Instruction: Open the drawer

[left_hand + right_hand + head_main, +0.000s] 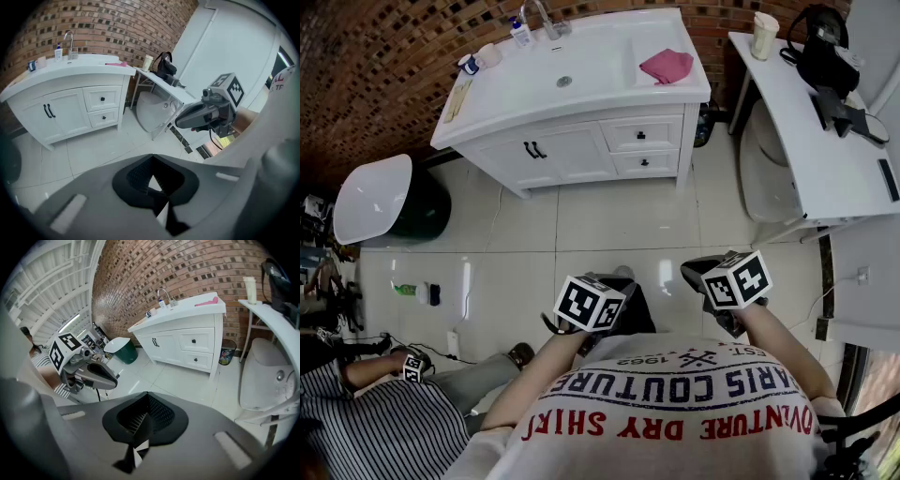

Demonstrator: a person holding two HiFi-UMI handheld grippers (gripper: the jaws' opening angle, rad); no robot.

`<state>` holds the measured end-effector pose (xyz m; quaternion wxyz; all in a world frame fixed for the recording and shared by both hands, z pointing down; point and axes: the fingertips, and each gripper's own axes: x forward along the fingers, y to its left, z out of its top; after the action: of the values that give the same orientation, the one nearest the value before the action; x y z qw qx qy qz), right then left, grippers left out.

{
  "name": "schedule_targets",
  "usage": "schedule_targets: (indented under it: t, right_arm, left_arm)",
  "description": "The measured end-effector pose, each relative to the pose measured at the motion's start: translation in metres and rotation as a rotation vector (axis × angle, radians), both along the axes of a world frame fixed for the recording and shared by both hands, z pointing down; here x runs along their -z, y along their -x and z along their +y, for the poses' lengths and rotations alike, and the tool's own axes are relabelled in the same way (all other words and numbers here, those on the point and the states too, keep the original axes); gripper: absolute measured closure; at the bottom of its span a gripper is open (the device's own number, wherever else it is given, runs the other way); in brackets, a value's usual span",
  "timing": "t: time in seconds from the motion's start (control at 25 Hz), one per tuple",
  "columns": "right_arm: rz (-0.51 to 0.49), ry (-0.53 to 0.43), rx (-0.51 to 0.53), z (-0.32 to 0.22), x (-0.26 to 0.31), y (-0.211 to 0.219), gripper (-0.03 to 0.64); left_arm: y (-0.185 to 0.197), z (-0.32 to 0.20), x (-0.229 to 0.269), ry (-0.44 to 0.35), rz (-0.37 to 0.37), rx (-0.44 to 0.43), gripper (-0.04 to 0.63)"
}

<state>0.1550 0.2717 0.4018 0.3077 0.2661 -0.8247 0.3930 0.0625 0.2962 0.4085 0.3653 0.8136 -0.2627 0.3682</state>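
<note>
The white vanity (581, 89) stands across the tiled floor, well away from both grippers. Its two small drawers with dark knobs sit one above the other at its right end: the top drawer (642, 134) (102, 98) (197, 341) and the lower drawer (645, 162) (104, 117) (197, 360). Both are closed. My left gripper (621, 277) (153, 187) (93, 375) is held low in front of me, shut and holding nothing. Beside it, my right gripper (701, 273) (143, 427) (201, 116) is also shut with nothing in it. Both point down toward the floor.
A pink cloth (667, 66), a faucet (546, 19) and bottles sit on the vanity top. A white table (825, 141) with a cup (764, 36) and a black bag (820, 47) stands at the right. A green bin (389, 199) is on the left. A person in a striped shirt (366, 422) sits at the lower left.
</note>
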Motion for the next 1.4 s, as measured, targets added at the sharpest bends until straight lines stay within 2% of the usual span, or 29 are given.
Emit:
schedule_targets:
  t: [0.2,0.36,0.64,0.76,1.08,1.4]
  right_arm:
    - [0.012,0.001,0.004,-0.085,-0.015,0.044,0.609]
    - [-0.002,0.045,-0.006,-0.143,-0.021,0.079,0.609]
    - [-0.049,0.113,-0.048,-0.232,-0.02,0.14,0.609]
    - [-0.04,0.102,-0.033,-0.263,-0.016,0.161,0.609]
    - [-0.002,0.117,-0.053,-0.297,-0.023,0.154,0.609]
    - [-0.013,0.169,0.045,-0.287,-0.05,0.15,0.599]
  left_arm:
    - [0.046,-0.096,-0.01,-0.011,-0.003,0.024,0.6]
    - [0.078,-0.161,-0.019,0.028,0.0,0.009,0.6]
    - [0.133,-0.254,-0.023,0.074,0.007,-0.017,0.6]
    - [0.15,-0.287,-0.027,0.09,0.012,-0.017,0.6]
    - [0.147,-0.324,-0.033,0.111,0.032,-0.046,0.6]
    - [0.129,-0.317,-0.053,0.158,0.047,0.005,0.6]
